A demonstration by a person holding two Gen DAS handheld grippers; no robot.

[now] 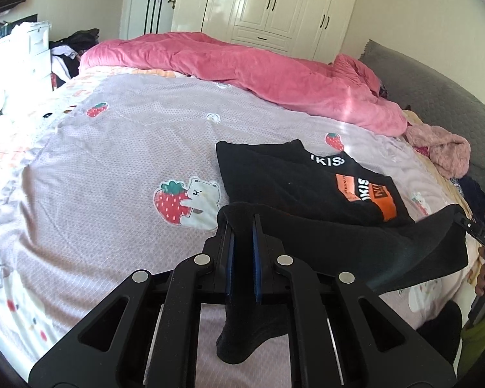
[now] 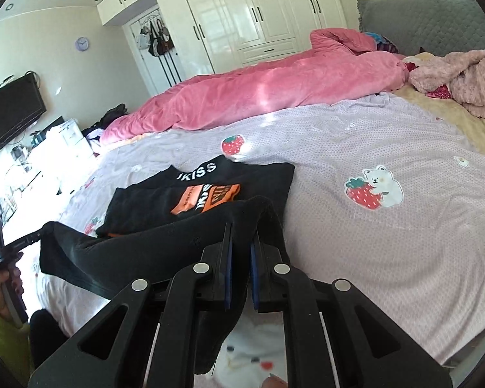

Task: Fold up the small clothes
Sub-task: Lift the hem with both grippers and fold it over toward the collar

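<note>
A small black garment [image 1: 355,242] hangs stretched between my two grippers above the near side of the bed. My left gripper [image 1: 242,223] is shut on one end of it, and a loose black flap dangles below the jaws. My right gripper [image 2: 241,229] is shut on the other end of the black garment [image 2: 152,252]. Each gripper shows in the other's view: the right gripper [image 1: 468,226] at the far right edge, the left gripper [image 2: 32,237] at the far left edge. A folded black shirt [image 1: 300,181] with an orange and white print lies flat on the bedsheet just beyond, also seen as the folded shirt [image 2: 203,190].
The bed has a lilac sheet [image 1: 119,148] with strawberry and bear prints. A pink quilt [image 1: 242,71] is bunched along the far side, with a fluffy pink garment [image 2: 462,77] near the grey headboard [image 2: 430,22]. White wardrobes [image 2: 258,16] stand behind. A person's hand [image 2: 6,284] holds the left gripper's handle.
</note>
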